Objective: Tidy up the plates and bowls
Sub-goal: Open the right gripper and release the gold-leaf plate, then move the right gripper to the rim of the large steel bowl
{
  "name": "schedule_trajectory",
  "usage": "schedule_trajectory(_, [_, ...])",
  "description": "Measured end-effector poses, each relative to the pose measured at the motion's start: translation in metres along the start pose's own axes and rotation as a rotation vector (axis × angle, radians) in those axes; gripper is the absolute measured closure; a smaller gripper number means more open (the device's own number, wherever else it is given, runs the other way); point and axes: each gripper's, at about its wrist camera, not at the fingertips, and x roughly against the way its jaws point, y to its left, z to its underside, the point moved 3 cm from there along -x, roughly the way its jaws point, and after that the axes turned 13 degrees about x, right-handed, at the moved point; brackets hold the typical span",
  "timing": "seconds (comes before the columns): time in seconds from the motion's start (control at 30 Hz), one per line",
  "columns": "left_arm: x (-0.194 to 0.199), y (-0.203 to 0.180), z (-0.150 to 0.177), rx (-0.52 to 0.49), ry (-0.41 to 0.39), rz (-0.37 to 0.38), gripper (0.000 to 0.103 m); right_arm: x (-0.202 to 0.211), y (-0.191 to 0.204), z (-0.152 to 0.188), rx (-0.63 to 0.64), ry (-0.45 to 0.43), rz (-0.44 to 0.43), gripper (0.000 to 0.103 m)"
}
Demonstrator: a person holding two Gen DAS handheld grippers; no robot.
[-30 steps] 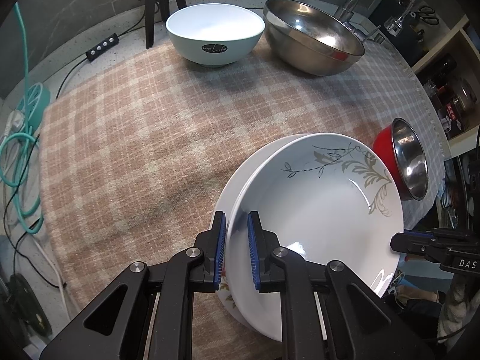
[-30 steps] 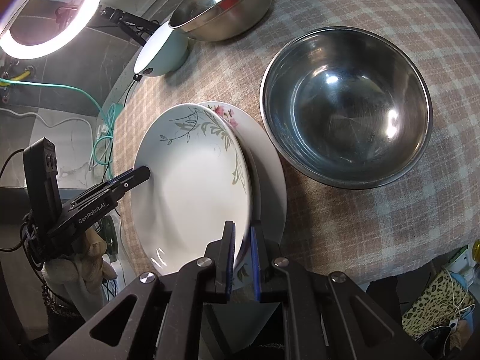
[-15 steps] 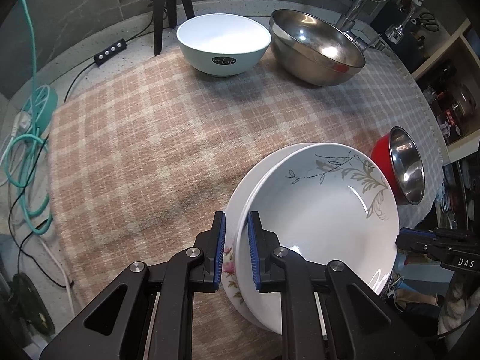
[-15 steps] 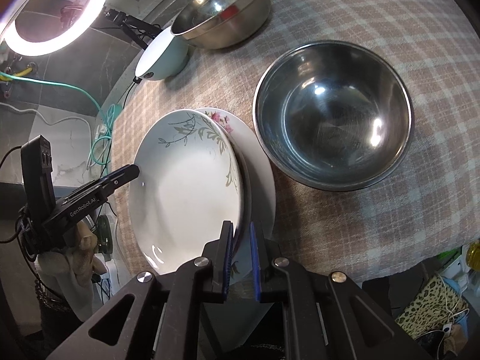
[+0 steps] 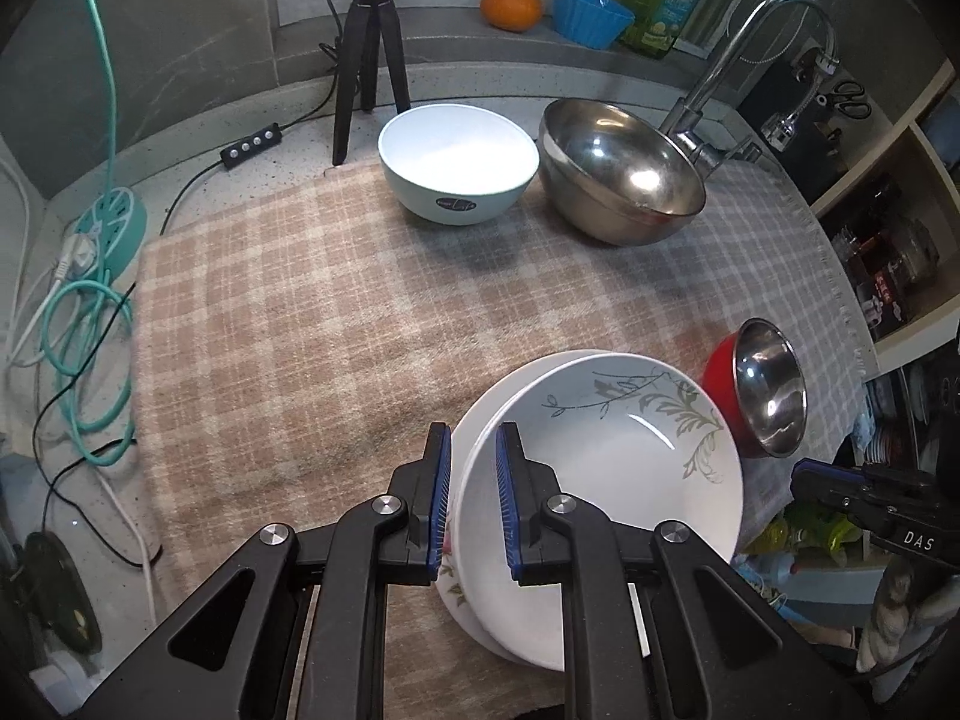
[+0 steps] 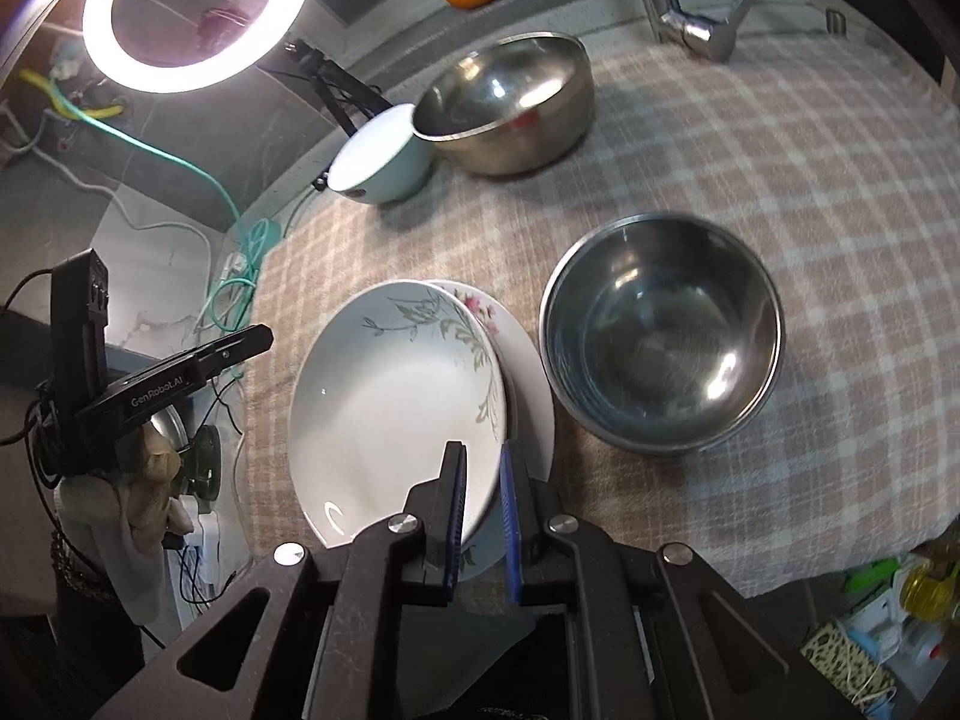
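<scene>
The left gripper [image 5: 473, 501] and the right gripper [image 6: 482, 519] each clamp opposite rims of the two stacked plates [image 5: 606, 474], probably so the stack stays level.

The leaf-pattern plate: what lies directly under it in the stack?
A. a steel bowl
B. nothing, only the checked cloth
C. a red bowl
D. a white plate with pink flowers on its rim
D: in the right wrist view the leaf-pattern plate sits on a white plate with pink flowers on its rim, while the steel bowl with the red outside stands apart beside the stack.
</scene>
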Motion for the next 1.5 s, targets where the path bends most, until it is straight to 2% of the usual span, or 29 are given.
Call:
schedule_trajectory(0.17, [0.015, -0.007, -0.005, 0.031, -0.048, 0.029, 0.089, 0.02, -0.008, -0.005, 0.056, -0.051, 0.009, 0.092])
schedule_trajectory(0.27, [0.02, -0.01, -0.008, 0.059, -0.066, 0.042, 0.089, 0.031, -0.018, -0.008, 0.087, -0.083, 0.055, 0.09])
schedule_trajectory(0.43, [0.022, -0.019, -0.01, 0.102, -0.086, 0.074, 0.089, 0.056, -0.039, -0.018, 0.102, -0.134, 0.042, 0.09])
schedule_trajectory(0.53, [0.021, -0.027, -0.013, 0.107, -0.088, 0.077, 0.089, 0.067, -0.047, -0.028, 0.144, -0.138, 0.039, 0.09])
schedule_trajectory(0.67, [0.018, -0.039, -0.021, 0.135, -0.093, 0.095, 0.089, 0.082, -0.057, -0.045, 0.213, -0.148, 0.09, 0.09])
schedule_trajectory(0.77, [0.013, -0.05, -0.026, 0.156, -0.096, 0.109, 0.089, 0.087, -0.07, -0.06, 0.225, -0.15, 0.09, 0.09])
schedule_trajectory(1.0, [-0.007, -0.078, -0.036, 0.228, -0.1, 0.143, 0.089, 0.079, -0.106, -0.094, 0.241, -0.115, 0.027, 0.09])
schedule_trajectory(1.17, [-0.02, -0.091, -0.044, 0.282, -0.117, 0.144, 0.089, 0.062, -0.121, -0.117, 0.254, -0.09, -0.061, 0.09])
schedule_trajectory(1.5, [-0.044, -0.097, -0.068, 0.377, -0.142, 0.122, 0.089, 0.023, -0.13, -0.162, 0.289, -0.06, -0.096, 0.09])
